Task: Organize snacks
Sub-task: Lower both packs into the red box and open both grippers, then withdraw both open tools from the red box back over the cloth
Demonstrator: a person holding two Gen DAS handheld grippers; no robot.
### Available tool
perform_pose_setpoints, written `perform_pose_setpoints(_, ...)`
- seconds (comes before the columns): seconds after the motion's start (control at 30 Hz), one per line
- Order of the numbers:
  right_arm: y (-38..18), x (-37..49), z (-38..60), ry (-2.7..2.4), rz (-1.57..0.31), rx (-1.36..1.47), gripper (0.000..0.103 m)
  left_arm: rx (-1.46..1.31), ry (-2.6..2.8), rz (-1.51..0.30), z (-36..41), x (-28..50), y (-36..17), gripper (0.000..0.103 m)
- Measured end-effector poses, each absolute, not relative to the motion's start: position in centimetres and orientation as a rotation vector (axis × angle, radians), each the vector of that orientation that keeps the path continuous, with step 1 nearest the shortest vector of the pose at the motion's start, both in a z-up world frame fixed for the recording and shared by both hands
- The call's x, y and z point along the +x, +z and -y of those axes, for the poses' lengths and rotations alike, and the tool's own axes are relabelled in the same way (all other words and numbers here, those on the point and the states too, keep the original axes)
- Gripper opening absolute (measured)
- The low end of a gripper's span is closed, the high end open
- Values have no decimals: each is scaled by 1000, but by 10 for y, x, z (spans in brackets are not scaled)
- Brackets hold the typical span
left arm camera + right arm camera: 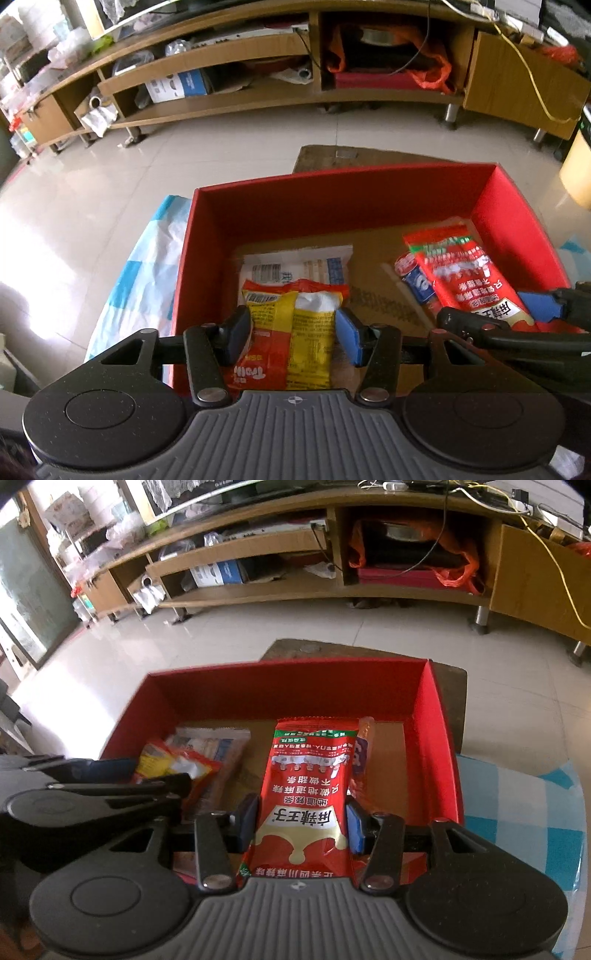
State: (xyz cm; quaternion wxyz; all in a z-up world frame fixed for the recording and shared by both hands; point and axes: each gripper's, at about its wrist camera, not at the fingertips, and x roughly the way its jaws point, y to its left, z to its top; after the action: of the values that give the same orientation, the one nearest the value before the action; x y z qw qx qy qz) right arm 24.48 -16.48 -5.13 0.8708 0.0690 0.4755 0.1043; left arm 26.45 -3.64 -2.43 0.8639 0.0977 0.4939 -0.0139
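A yellow-and-red snack packet (291, 328) is clamped in the left tongs (293, 332), and a red spicy-strip packet (306, 805) in the right tongs (301, 818). Both are held low inside the red box (258, 206), apparently for setting down beside a white packet (295, 264) already lying there.

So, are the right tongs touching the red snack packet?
Touching. In the right wrist view the right tongs have both pads pressed against the sides of the red snack packet, held over the red box.
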Motion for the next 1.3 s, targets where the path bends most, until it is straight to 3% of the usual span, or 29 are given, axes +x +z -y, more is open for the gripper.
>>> perform_pose_setpoints(0.17,-48,243,165,198,-983,115,48,217,-6,-1026,33,262,-24,80)
perform_pose_setpoints(0.3,-42,239,168,185,-974,116,48,228,-6,-1026,35,258,-23,85)
perform_pose_setpoints(0.83,-2,185,164,193,-923,101,50,222,-29,-971,28,202,12,90)
perform_pose_setpoints(1.3,-8,115,158,223,-988,64,52,213,-97,-1077,12,132,-4,91)
